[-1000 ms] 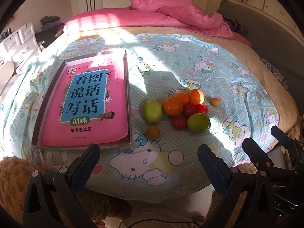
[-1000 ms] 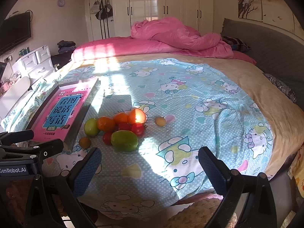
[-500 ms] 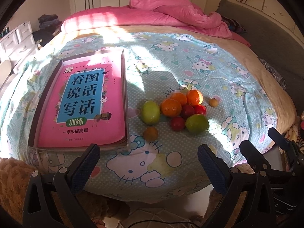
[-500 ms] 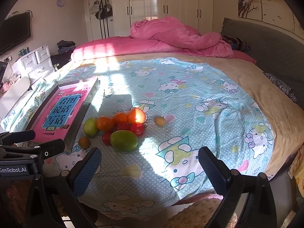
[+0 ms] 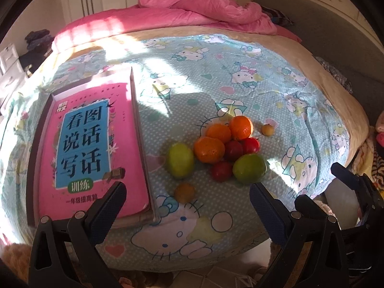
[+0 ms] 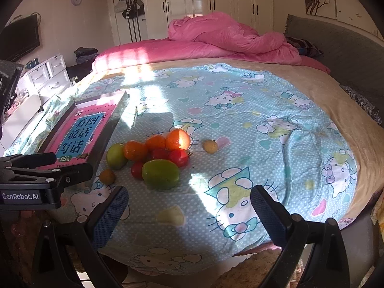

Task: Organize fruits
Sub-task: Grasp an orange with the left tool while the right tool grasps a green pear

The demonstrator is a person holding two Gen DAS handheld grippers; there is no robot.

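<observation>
Blue-padded jaws stand wide apart and empty at the bottom of each wrist view: the left gripper (image 5: 187,206) and the right gripper (image 6: 189,206) both hover off the near edge of the bed (image 6: 340,110).

Only the right wrist view shows the left gripper from the side, a black body at the left edge of the frame. The left wrist view in turn shows the right gripper's black fingers (image 5: 345,175) at the lower right. The left view looks steeply down on the pink book (image 5: 96,153), lying in a shallow tray at the left of the frame.

Just beyond the jaws, the fruits sit in a loose cluster on the sheet, right of the book: a small brownish fruit (image 5: 184,192) nearest, then two green fruits (image 5: 249,168) flanking red ones (image 5: 222,171), then three oranges (image 5: 209,149) touching behind. A small yellow fruit (image 5: 268,129) lies apart at the right.

Sunlight patches a pale blue cartoon-cat sheet (image 6: 264,100). Farther back a pink duvet (image 6: 223,36) is heaped. At the top of the right view stand white wardrobes (image 6: 204,0), with white drawers (image 6: 45,74) at the left.
</observation>
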